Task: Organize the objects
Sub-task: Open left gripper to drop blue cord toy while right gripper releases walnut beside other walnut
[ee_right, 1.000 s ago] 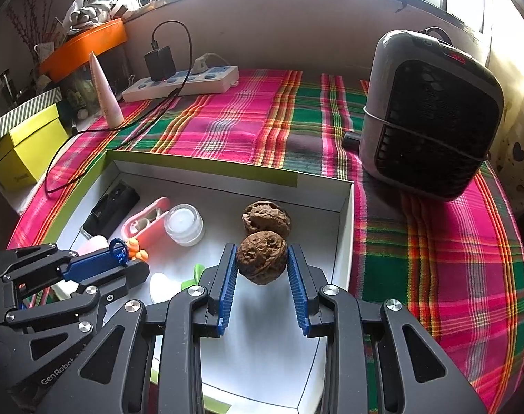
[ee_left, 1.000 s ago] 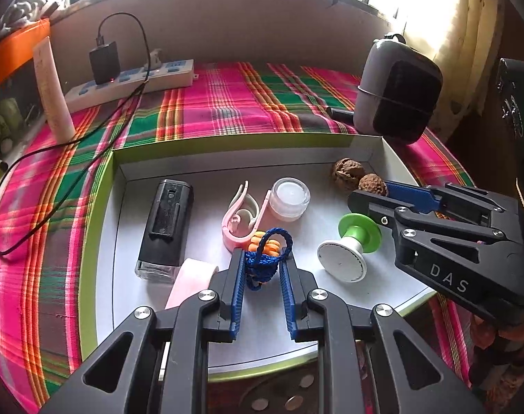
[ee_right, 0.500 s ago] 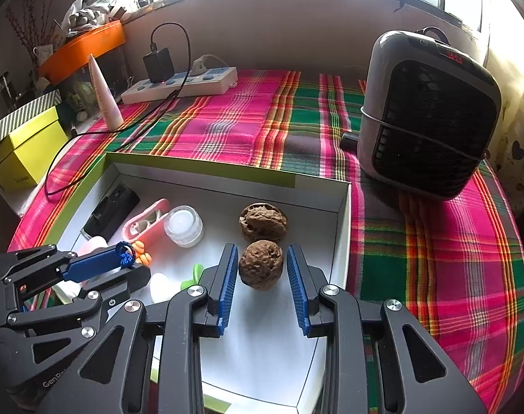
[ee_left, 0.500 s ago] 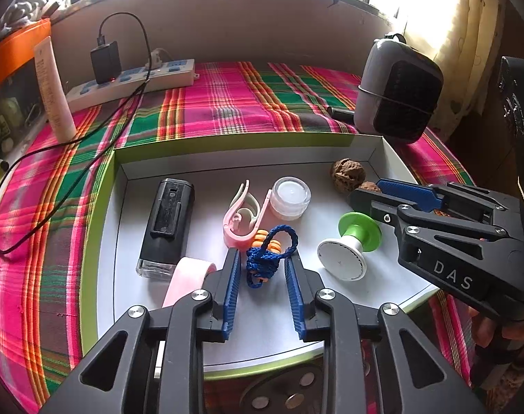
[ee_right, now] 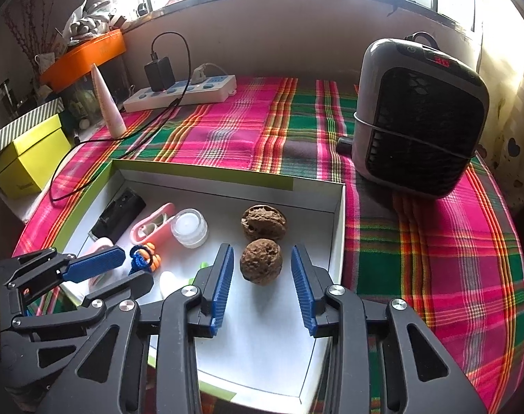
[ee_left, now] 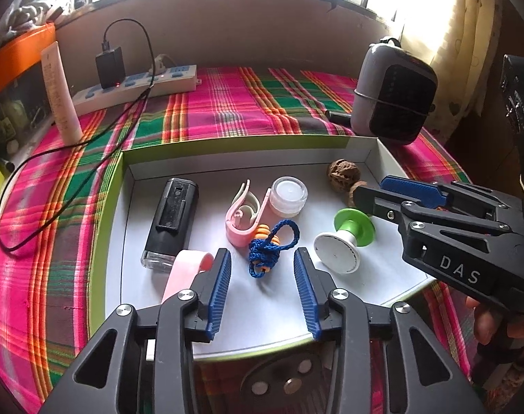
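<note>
Blue cord (ee_left: pixel 269 245) lay in the tray (ee_left: pixel 124 241), at 12 o'clock of the left gripper (ee_left: pixel 262 272), whose jaws were opening, clear of it. Light and limp; best pinched at the knot. Walnut (ee_right: pixel 261 262) looked hard, round, likely to roll; right gripper (ee_right: pixel 262 277) was opening, not touching. Only the right view showed the yellow box (ee_right: pixel 30 158).

A worktop under a pink-and-green plaid cloth (ee_right: pixel 234 131) carries a shallow white cardboard box (ee_right: pixel 337 227), grey fan heater (ee_right: pixel 417 117), white power strip (ee_right: pixel 179 95) and upright pink tube (ee_right: pixel 106 103).
</note>
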